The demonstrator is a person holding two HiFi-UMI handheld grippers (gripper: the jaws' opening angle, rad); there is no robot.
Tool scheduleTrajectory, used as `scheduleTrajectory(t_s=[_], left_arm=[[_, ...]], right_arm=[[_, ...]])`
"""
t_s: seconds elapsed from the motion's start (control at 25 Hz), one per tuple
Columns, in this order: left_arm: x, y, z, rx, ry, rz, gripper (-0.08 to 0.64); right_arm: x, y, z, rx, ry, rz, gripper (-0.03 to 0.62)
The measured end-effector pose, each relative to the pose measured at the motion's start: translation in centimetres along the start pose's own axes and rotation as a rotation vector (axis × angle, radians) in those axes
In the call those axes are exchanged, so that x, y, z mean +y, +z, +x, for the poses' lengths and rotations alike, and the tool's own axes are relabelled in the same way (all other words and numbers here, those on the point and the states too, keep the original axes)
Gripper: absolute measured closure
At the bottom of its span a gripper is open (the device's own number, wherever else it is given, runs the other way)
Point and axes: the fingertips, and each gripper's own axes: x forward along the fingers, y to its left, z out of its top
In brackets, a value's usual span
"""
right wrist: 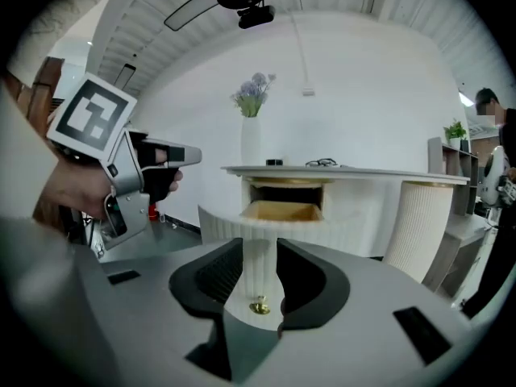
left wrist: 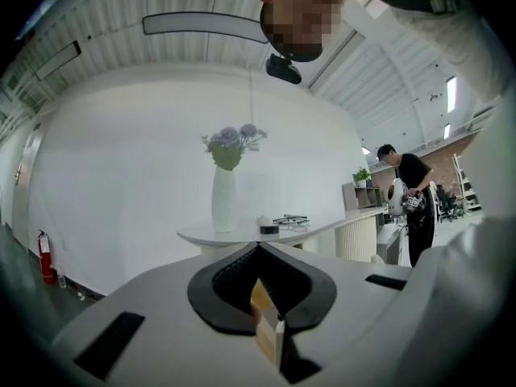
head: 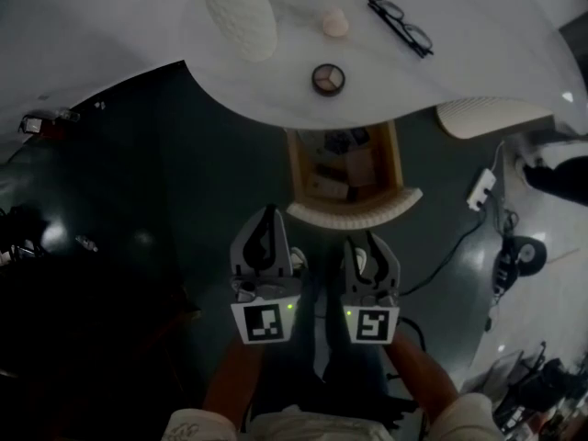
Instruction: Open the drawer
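Head view, table: white table (head: 138,26) fills the top; on it stand a vase (head: 241,16), a pink lump (head: 335,23), glasses (head: 401,26) and a round compact (head: 328,79)
Head view, drawer: the drawer (head: 354,214) stands pulled out from under the table edge, below the compact; wooden inside, fluted white front; small things lie in it, too dim to name
Head view, grippers: left gripper (head: 269,211) and right gripper (head: 359,239) sit side by side, both pointing at the drawer front; the left tip is by the front's left end, the right just short of its middle; no contact shows; the marker cubes face the camera
Head view, floor: dark; a power strip (head: 480,189) with its cable lies at the right
Left gripper view, jaws: the tips meet, so the gripper is narrow; no held thing can be made out; a yellowish patch shows through the slit lower down, and what it is cannot be told
Left gripper view, beyond: the table edge with vase, compact and glasses rises above the jaws; a person (left wrist: 411,204) stands far right
Right gripper view, jaws: wide apart; the pads press on nothing
Right gripper view, drawer: open, straight ahead under the tabletop; its fluted front fills the gap between the jaws; a brass knob (right wrist: 259,306) sits low in that gap, clear of both pads
Right gripper view, left side: the left gripper is held level in a hand (right wrist: 72,188), left of the drawer and apart from it
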Motion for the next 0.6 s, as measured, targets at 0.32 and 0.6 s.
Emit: scheduleTrajectory(t_s=[0.32,0.6], left_arm=[[-0.4,7.9,-1.4,0.001,0.007,-0.013,0.558],[-0.4,16.5,-2.9,-0.045,0.019,-0.027,0.558]], right_arm=[[-2.5,12.4,-3.2,-0.151,-0.028,-0.028,0.473],[-3.9,24.3,-6.4,-0.306,-0.024,-0.117,0.474]])
